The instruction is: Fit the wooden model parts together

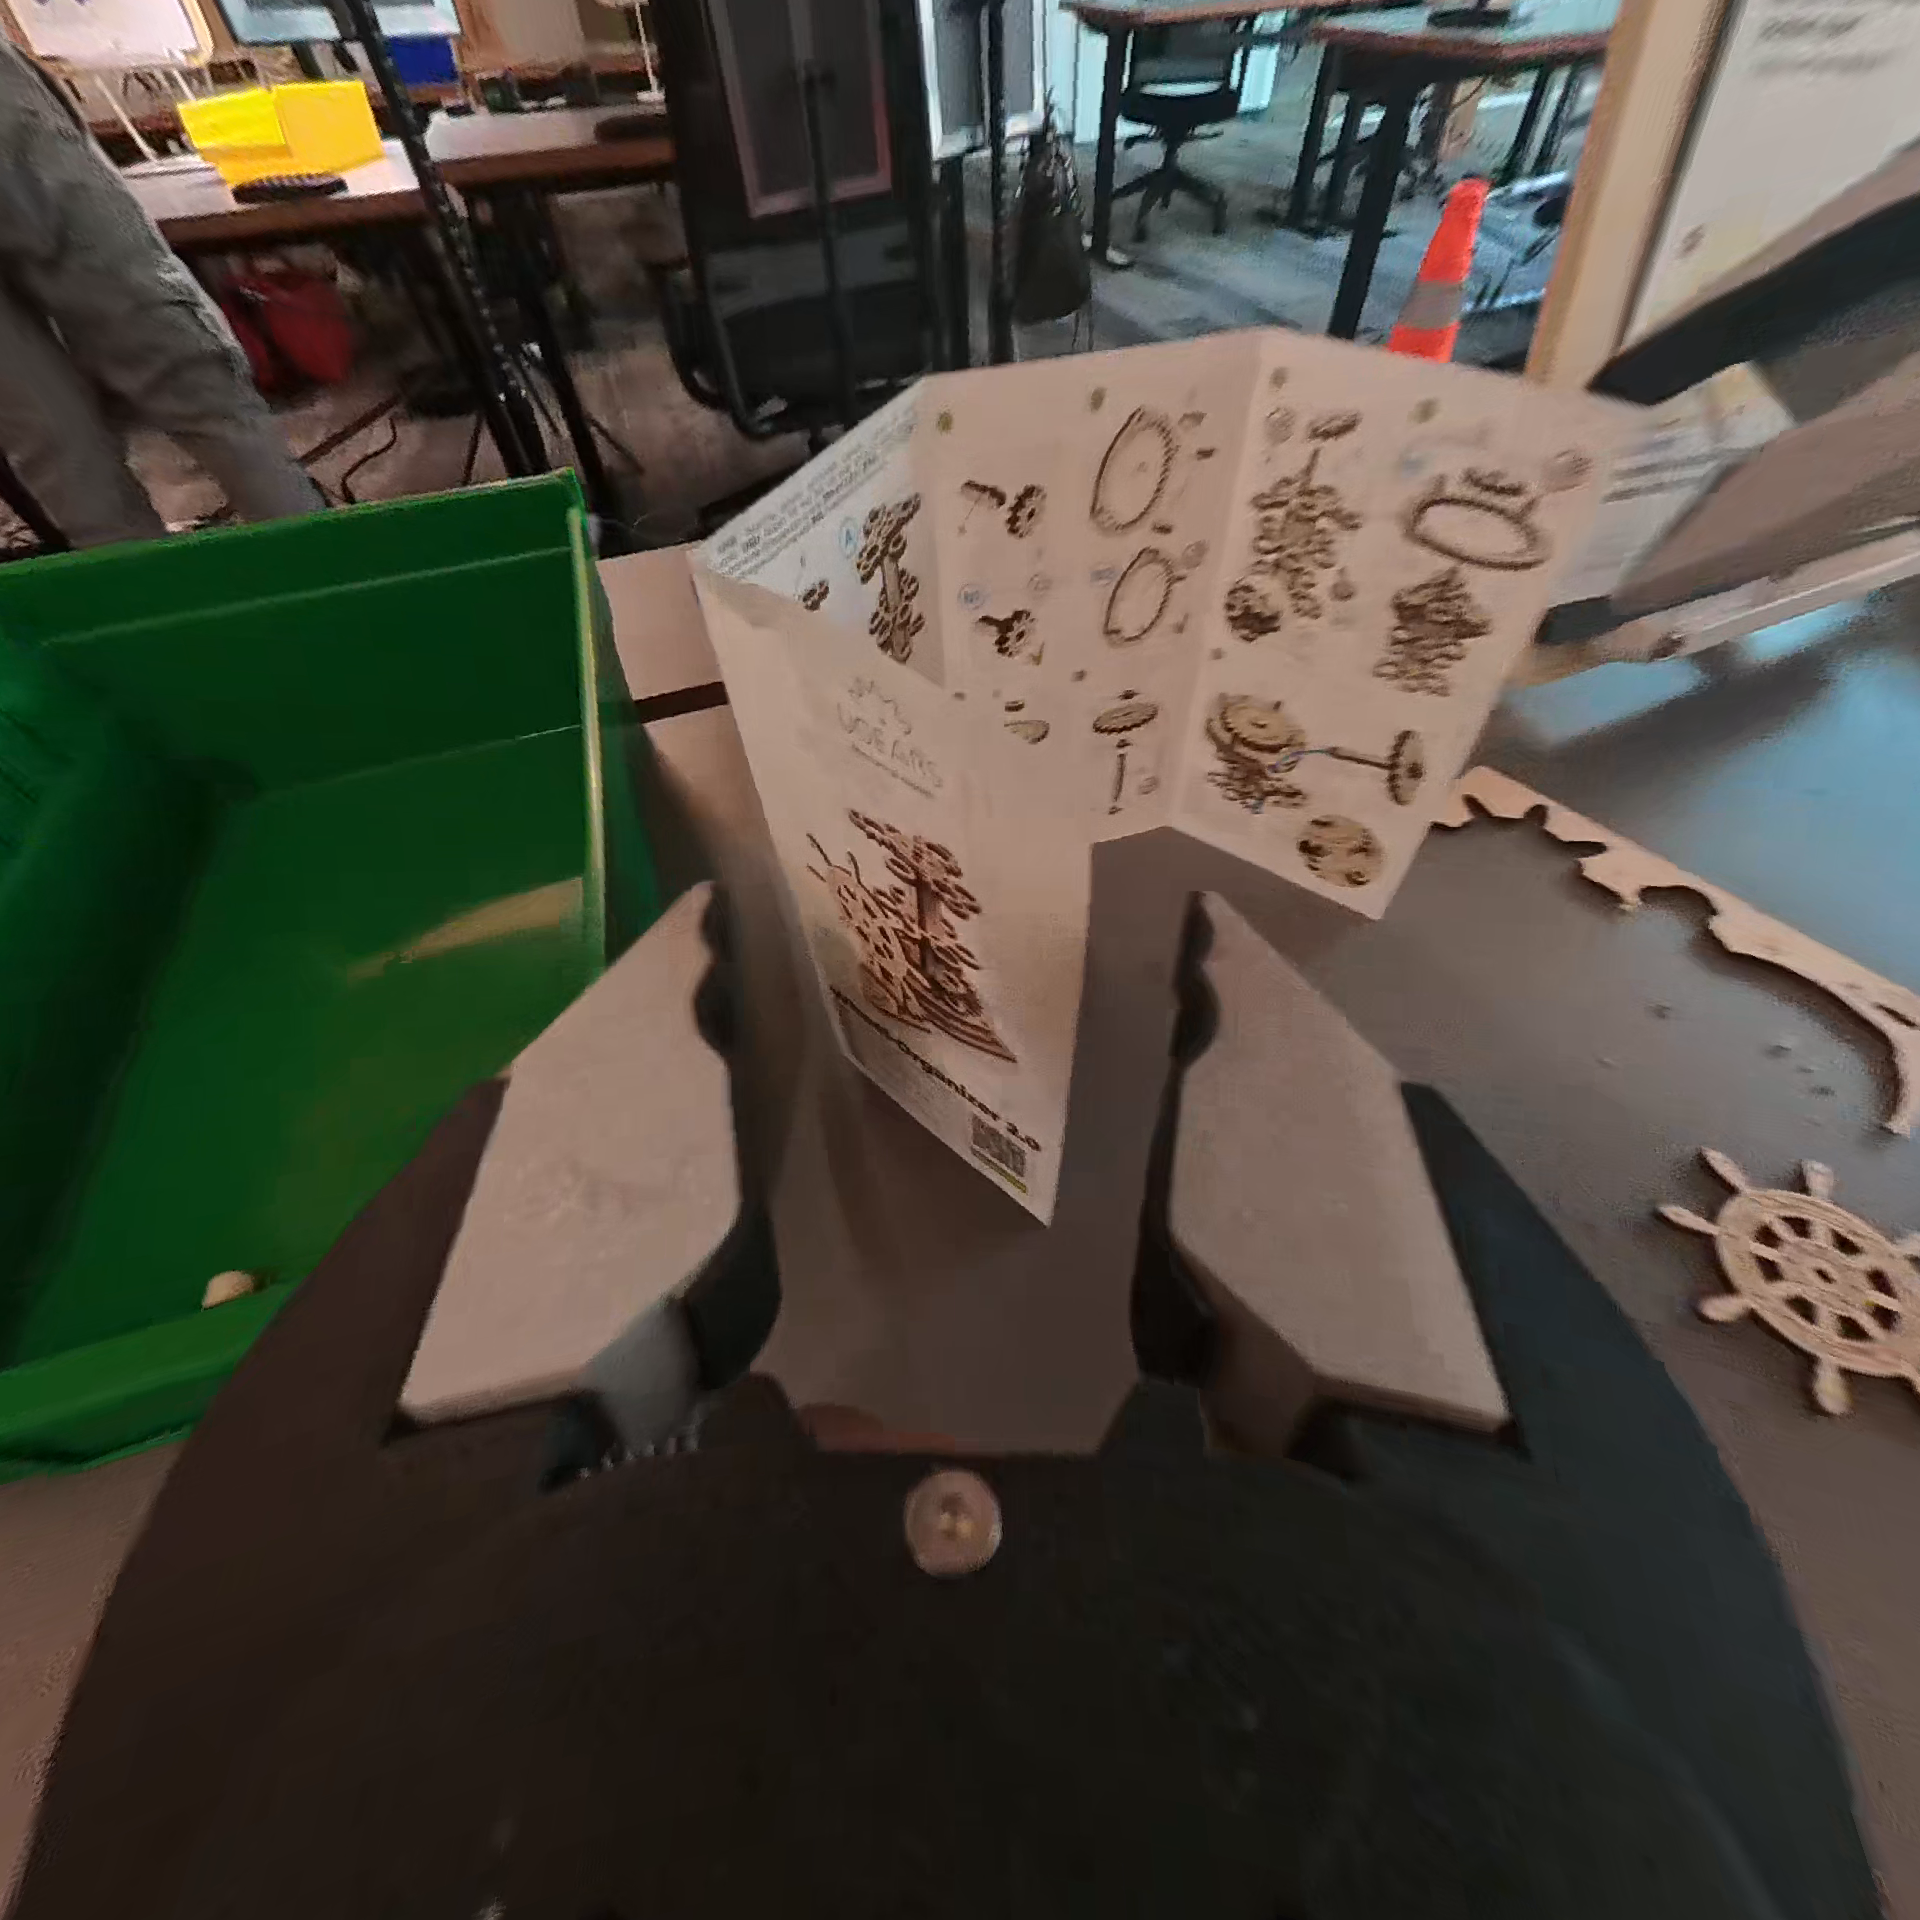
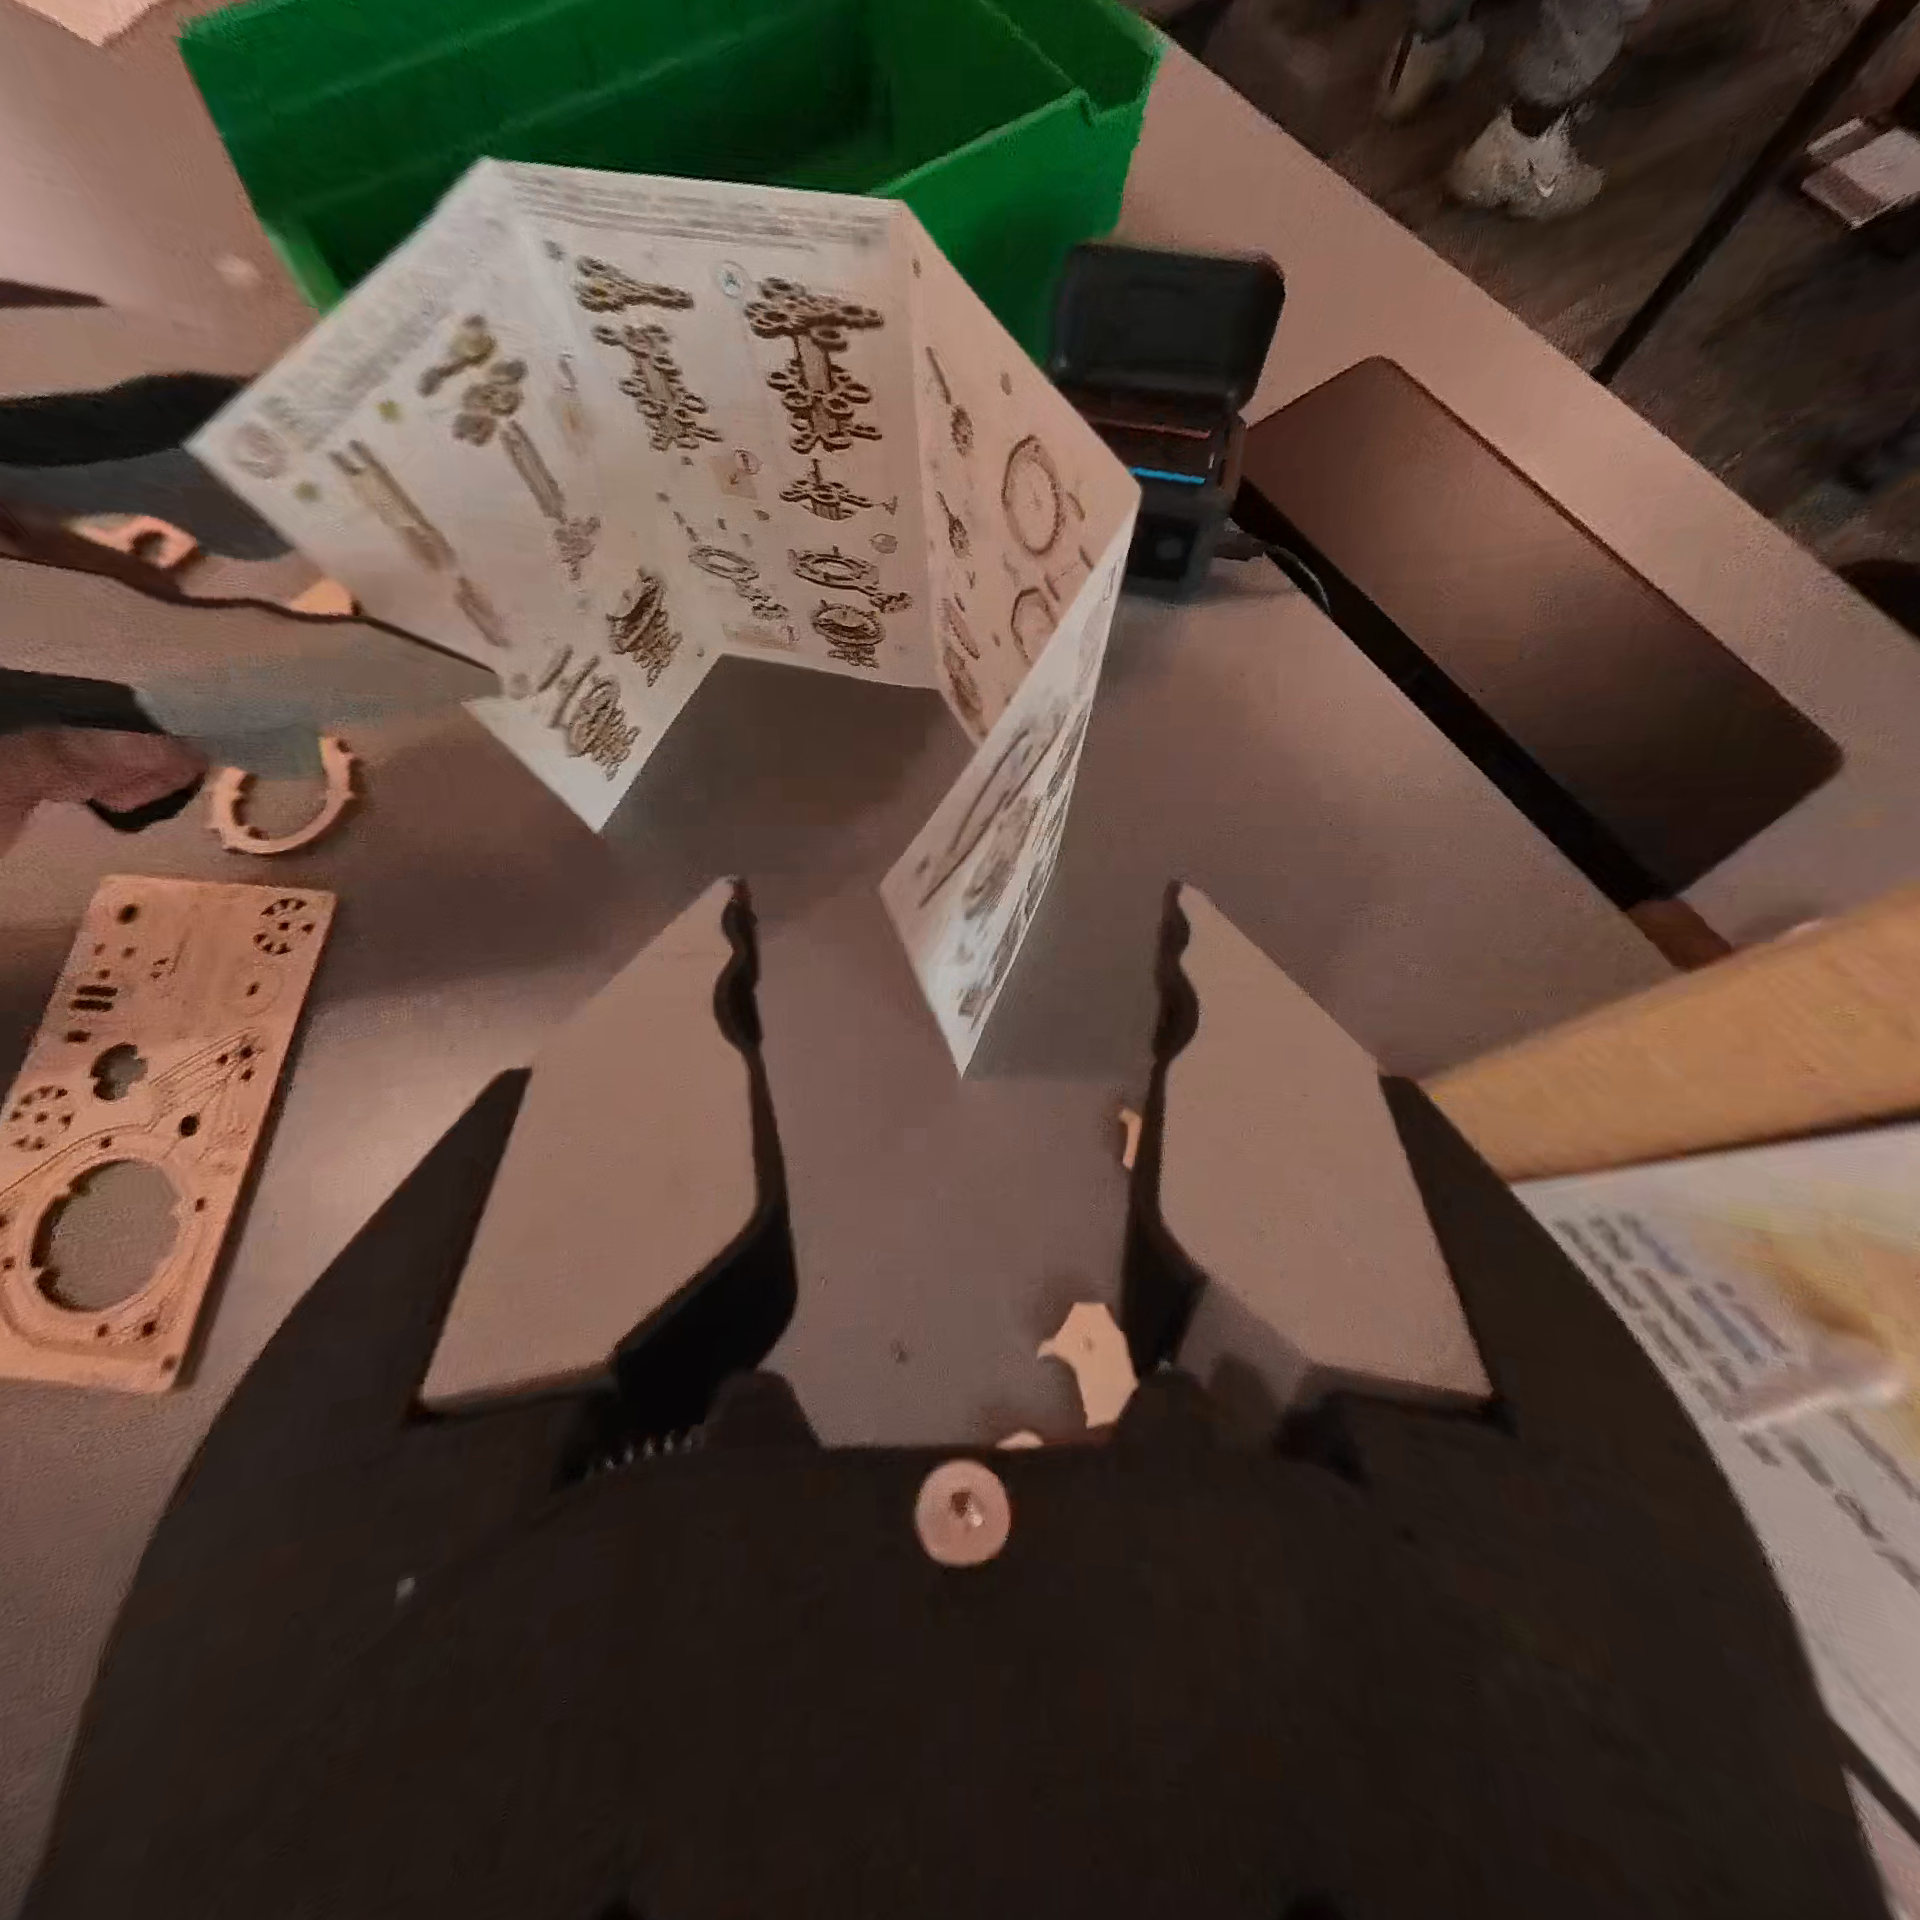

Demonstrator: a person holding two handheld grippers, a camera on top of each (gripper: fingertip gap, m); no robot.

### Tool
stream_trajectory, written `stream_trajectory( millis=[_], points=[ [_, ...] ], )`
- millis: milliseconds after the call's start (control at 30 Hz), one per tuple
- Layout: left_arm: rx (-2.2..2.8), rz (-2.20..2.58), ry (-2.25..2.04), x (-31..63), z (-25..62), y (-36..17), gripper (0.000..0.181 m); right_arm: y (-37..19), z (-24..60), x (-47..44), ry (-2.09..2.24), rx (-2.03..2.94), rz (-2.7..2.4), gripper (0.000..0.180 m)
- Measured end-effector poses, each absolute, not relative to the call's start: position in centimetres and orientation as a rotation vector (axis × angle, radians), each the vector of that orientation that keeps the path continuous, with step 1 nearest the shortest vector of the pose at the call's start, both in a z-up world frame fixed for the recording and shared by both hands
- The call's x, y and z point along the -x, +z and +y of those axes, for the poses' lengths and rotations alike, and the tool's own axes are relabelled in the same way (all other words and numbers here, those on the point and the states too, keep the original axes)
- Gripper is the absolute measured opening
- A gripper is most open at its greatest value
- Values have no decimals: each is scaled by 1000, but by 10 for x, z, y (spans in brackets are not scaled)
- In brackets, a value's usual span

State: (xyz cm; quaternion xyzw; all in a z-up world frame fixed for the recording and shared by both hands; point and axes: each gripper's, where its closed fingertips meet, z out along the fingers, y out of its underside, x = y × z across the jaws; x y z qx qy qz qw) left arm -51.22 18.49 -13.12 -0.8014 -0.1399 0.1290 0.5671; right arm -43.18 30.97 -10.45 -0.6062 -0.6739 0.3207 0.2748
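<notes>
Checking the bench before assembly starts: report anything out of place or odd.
The folded instruction leaflet stands upright on the table in zigzag panels, between both open grippers, masking the green bin. Small wooden offcuts lie loose under the right gripper. Nothing looks damaged.

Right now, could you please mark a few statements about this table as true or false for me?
1. The folded instruction sheet stands upright on the table. True.
2. The left tool is shut on the ship's-wheel piece. False: the tool is open and empty; the wheel lies flat to its right.
3. A green bin sits behind the sheet in the right wrist view. True.
4. The right tool grips the punched wooden panel. False: it is open; the panel lies flat on the table.
</notes>
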Motion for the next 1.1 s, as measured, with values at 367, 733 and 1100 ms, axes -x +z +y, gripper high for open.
stream_trajectory(
  millis=[367, 733, 1100],
  points=[
    [1875, -298, 372, 553, 182, -131, 0, -133, 382, 427, 791, 1655, -1833, 3],
    [1902, -313, 132, 555, 172, -117, 5, -134, 399, 425, 646, 1559, -1989, 0],
    [1899, -352, 106, 552, 167, -135, 39, -125, 388, 406, 721, 1565, -1940, 29]
  ],
)
